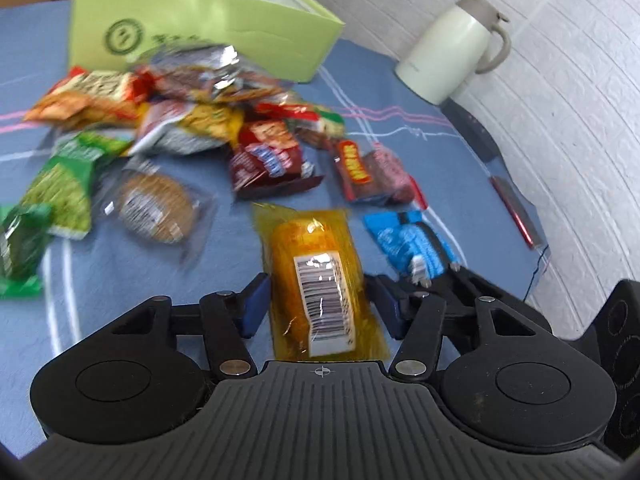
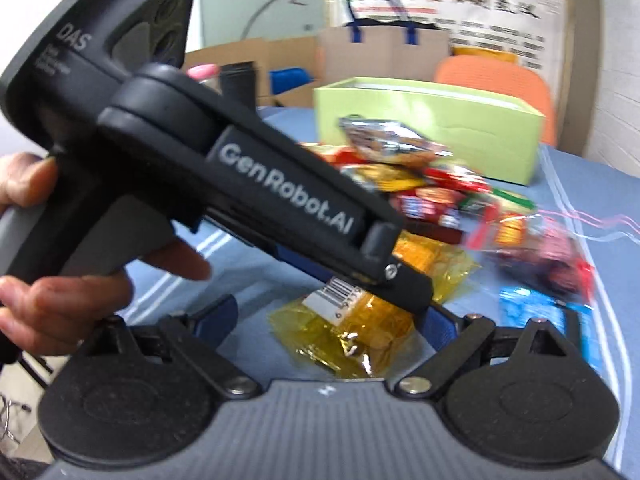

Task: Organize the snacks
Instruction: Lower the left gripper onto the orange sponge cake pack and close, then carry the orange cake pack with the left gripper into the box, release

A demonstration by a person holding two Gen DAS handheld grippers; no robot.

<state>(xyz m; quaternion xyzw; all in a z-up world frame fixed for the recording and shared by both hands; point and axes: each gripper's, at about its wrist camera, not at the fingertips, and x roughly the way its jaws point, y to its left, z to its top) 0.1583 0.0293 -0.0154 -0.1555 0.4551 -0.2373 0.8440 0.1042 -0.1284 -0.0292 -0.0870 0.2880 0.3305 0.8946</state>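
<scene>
Down on the blue-clothed counter (image 1: pixel 168 276), the left tool (image 1: pixel 320 304) straddles a yellow packet (image 1: pixel 320 280) lying lengthwise with its barcode label up. Its blue pads (image 1: pixel 254 306) stand at either side of the wrapper; whether they press it cannot be told. The right wrist view shows the same packet (image 2: pixel 360 320) from the other side, with the left tool (image 2: pixel 420 300) reaching down across it, held by a hand (image 2: pixel 60 280) at the grey handle. The right tool (image 2: pixel 328 320) hangs just short of the packet, its jaws spread wide with nothing between them.

Beyond the yellow packet lies a loose heap of snacks (image 1: pixel 192 100): orange, silver, red and green bags, a round cookie (image 1: pixel 156 208) in clear wrap and a blue packet (image 1: pixel 408 240) just to the right. A light green box (image 1: pixel 208 28), open at the top, stands behind the heap. A cream jug (image 1: pixel 452 48) stands near the white wall, well apart from the snacks.
</scene>
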